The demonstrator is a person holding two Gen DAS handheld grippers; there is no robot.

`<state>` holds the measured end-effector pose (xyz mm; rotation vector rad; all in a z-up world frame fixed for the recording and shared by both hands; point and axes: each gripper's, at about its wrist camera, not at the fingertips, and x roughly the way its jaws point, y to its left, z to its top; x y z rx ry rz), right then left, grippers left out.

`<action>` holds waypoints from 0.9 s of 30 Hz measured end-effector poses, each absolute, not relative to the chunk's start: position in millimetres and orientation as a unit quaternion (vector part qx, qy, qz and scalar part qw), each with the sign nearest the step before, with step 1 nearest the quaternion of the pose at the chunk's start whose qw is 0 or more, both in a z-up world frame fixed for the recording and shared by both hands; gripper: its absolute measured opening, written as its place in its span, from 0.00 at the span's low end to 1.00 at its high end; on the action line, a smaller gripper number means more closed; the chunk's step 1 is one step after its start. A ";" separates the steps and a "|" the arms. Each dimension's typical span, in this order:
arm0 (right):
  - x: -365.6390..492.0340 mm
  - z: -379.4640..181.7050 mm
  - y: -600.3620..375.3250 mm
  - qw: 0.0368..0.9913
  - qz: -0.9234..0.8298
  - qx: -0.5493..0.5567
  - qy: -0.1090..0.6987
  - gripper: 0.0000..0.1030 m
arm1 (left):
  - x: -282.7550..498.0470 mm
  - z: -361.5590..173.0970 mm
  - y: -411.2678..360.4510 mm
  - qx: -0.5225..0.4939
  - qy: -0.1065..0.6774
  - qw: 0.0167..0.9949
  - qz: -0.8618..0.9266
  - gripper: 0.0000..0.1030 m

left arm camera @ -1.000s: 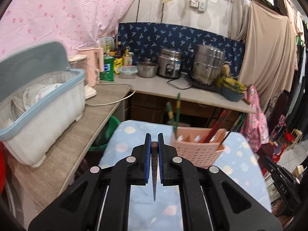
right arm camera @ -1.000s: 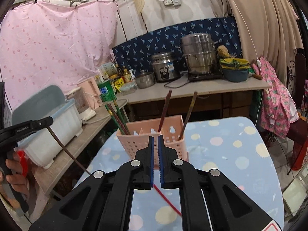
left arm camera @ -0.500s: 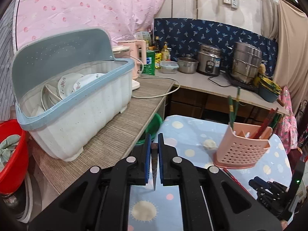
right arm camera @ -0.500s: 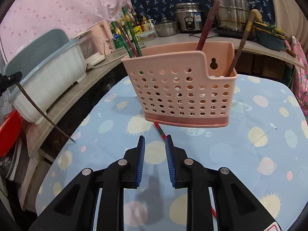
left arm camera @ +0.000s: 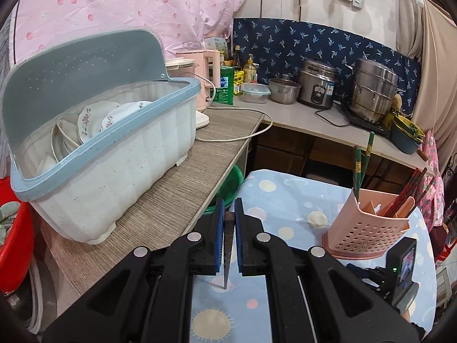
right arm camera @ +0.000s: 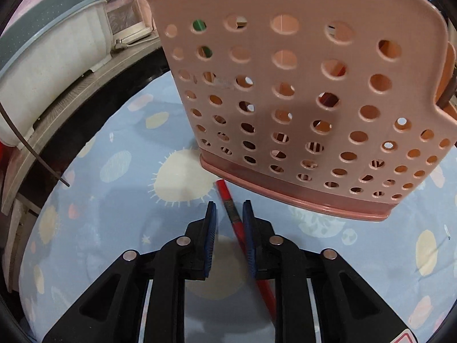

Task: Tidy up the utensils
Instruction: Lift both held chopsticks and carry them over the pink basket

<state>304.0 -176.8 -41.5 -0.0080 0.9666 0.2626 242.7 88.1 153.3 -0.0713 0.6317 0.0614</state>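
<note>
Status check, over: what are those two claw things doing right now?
Left gripper shut on a brown chopstick. Right gripper closing, straddling red chopstick on the tablecloth. Pink utensil basket close ahead.

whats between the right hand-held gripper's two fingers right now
In the right wrist view, a red chopstick lies on the patterned tablecloth between the fingers of the right hand-held gripper, close to one pad, its tip near the pink basket.

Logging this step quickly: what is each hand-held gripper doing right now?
Left hand-held gripper: shut on a dark chopstick.
Right hand-held gripper: open, jaws just closing around the red chopstick lying on the table, not yet clamped.
</note>
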 end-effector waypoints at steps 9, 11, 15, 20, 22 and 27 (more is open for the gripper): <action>270.1 -9.4 -186.4 0.894 0.117 -0.007 0.432 0.07 | 235.4 158.5 69.1 -0.029 0.316 0.948 -0.004 0.07; 253.8 13.7 -195.9 0.905 0.112 0.008 0.411 0.07 | 231.8 161.4 63.3 -0.031 0.319 0.947 -0.018 0.07; 222.8 65.2 -216.8 0.927 0.095 0.034 0.362 0.07 | 223.0 171.8 47.2 -0.033 0.320 0.946 -0.048 0.07; 197.8 127.2 -237.1 0.949 0.072 0.059 0.300 0.07 | 214.3 195.2 17.8 -0.030 0.308 0.947 -0.086 0.07; 193.9 148.1 -243.6 0.955 0.064 0.063 0.283 0.07 | 212.7 205.5 7.3 -0.029 0.301 0.948 -0.098 0.07; 193.7 190.7 -260.9 0.965 0.049 0.079 0.247 0.07 | 215.3 235.0 -19.0 -0.028 0.276 0.953 -0.124 0.07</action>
